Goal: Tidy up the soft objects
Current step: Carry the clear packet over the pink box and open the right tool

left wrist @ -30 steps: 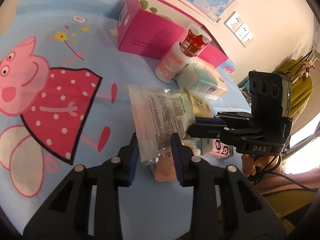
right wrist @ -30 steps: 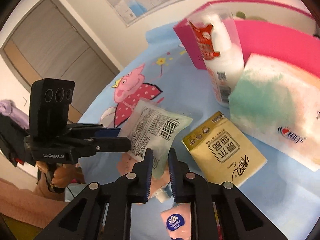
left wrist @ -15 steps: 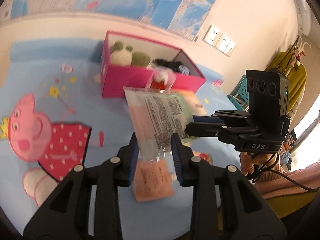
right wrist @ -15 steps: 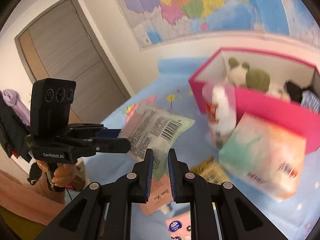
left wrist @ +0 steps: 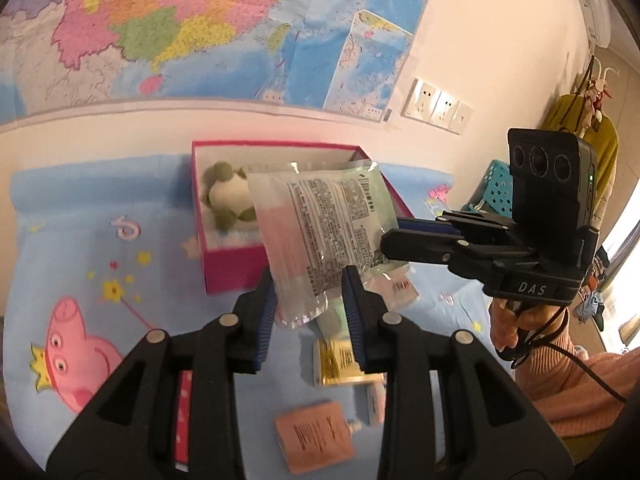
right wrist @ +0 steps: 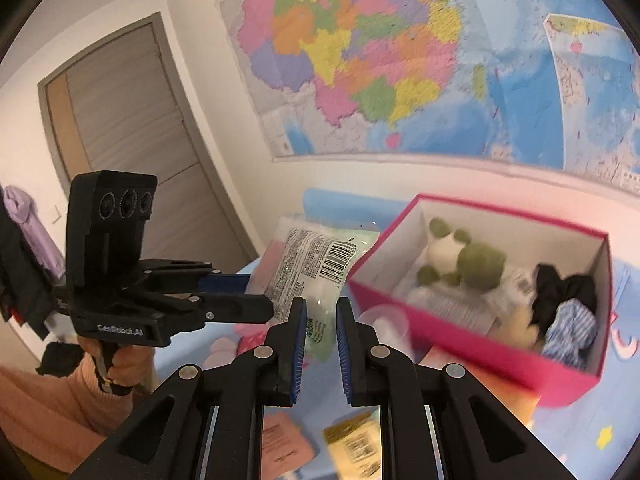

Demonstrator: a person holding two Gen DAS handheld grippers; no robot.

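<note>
The clear, crinkly plastic pouch with pink and pale-green soft contents [left wrist: 320,232] looks light and limp, and its film is probably slick, so a pinch on the flat sealed edges seems safer than one on the padded middle, which would likely squash and slide. It hangs in the air above the blue cartoon-printed cloth [left wrist: 80,240], in front of the open pink cardboard box [left wrist: 232,276] that already holds a green-and-white plush toy [right wrist: 460,256] and some dark and striped fabric pieces [right wrist: 568,304]. The left gripper [left wrist: 308,304] has the pouch's lower clear edge between its blue pads; the pads sit at the film's sides, and it appears to be clamped on it. The right gripper [right wrist: 320,320] takes the pouch from the other side, where a corner of the film runs down between its fingers; they stand narrowly apart, and whether they actually press the film I cannot tell. The pouch leans toward the box mouth, near it but not yet over the rim. Small tissue packs, a yellow one [left wrist: 340,360] and a peach one [left wrist: 316,436], lie on the cloth below.
</note>
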